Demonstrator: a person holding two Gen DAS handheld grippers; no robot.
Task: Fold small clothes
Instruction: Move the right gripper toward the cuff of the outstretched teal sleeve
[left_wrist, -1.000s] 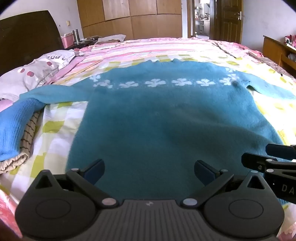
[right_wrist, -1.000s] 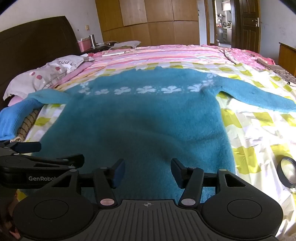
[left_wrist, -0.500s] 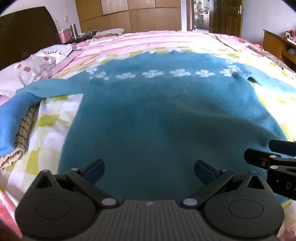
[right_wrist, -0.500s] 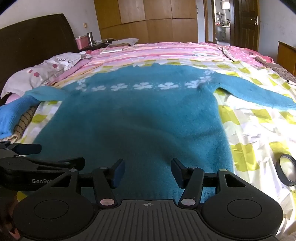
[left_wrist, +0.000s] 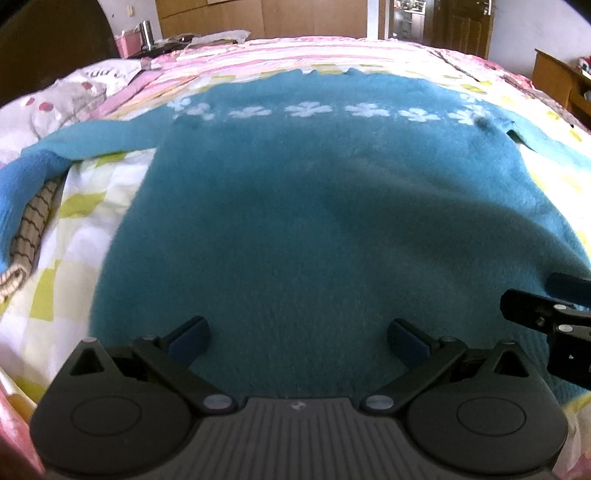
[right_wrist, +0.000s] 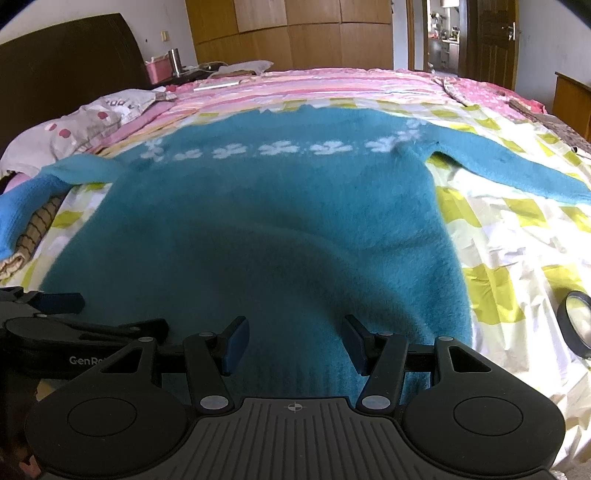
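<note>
A teal fuzzy sweater (left_wrist: 314, 206) (right_wrist: 266, 229) with a row of white flowers lies flat on the bed, hem toward me, sleeves spread left and right. My left gripper (left_wrist: 297, 338) hovers open over the hem, its blue pads wide apart with nothing between them. My right gripper (right_wrist: 295, 345) is open too, low over the hem's right half. Each gripper shows at the edge of the other's view, the right gripper (left_wrist: 554, 314) and the left gripper (right_wrist: 55, 317).
The bed has a yellow-checked white sheet (right_wrist: 517, 236) and pink striped bedding (right_wrist: 314, 86) behind. A striped folded garment (left_wrist: 31, 229) lies under the left sleeve. A pillow (right_wrist: 85, 122) is at the far left, a black ring (right_wrist: 576, 323) on the sheet at right.
The left gripper has sunk a little toward the sweater, so the garment fills more of its view. The right gripper has hardly moved. Both stay open.
</note>
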